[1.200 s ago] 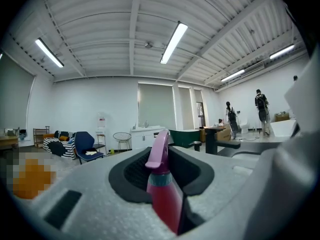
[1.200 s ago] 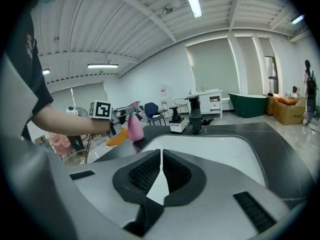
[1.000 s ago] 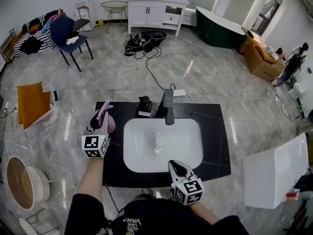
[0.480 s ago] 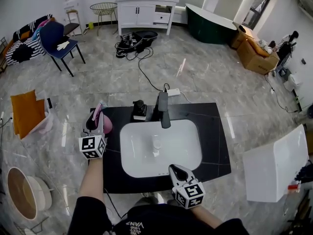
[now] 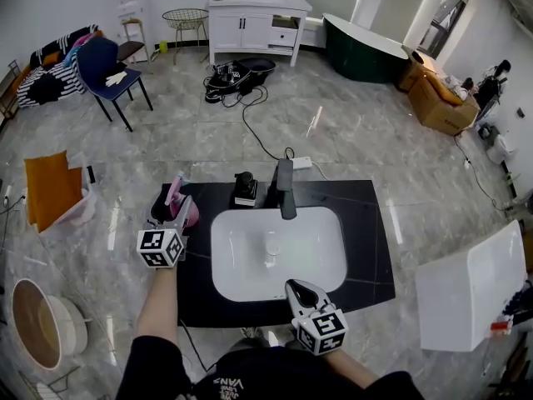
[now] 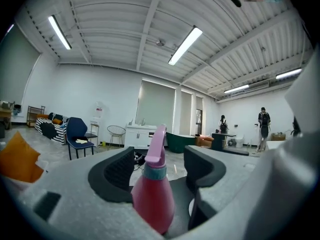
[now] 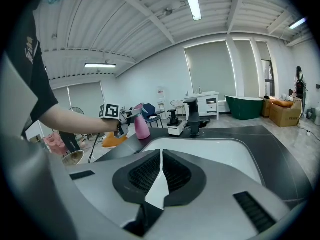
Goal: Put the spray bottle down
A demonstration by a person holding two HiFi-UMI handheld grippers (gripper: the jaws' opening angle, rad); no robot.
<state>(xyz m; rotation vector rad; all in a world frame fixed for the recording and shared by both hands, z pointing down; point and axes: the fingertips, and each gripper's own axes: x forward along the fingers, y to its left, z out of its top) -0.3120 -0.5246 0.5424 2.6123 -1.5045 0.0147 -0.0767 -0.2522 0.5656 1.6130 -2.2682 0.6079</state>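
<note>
spray bottle (image 6: 152,194): pink, greyish collar, stood upright on the black countertop (image 5: 366,240), left of the white sink basin (image 5: 321,261) and pretty close to the counter's left edge

left gripper (image 6: 160,165): pointed level, jaws had just been opening and were spread wide. The bottle sat between them, nozzle poking up past the tips

right pad (image 6: 202,166): clear gap between it and the bottle, so no squeeze going on

left pad (image 6: 117,171): the bottle's body overlapped it in the left gripper view, couldn't tell if the two were brushing

right gripper (image 7: 160,176): jaws pressed together with nothing in them, hung over the counter's front edge right by the basin's near rim, tilted down a bit

faucet (image 5: 286,188): black, at the back rim of the basin, spout out over the bowl

small black-and-white item (image 5: 245,188): just left of the faucet, too small to say what it was

room behind: blue chair (image 5: 104,61), white cabinet (image 5: 254,27), dark green bathtub (image 5: 371,47), tangle of cables (image 5: 237,73) on the marble floor
</note>
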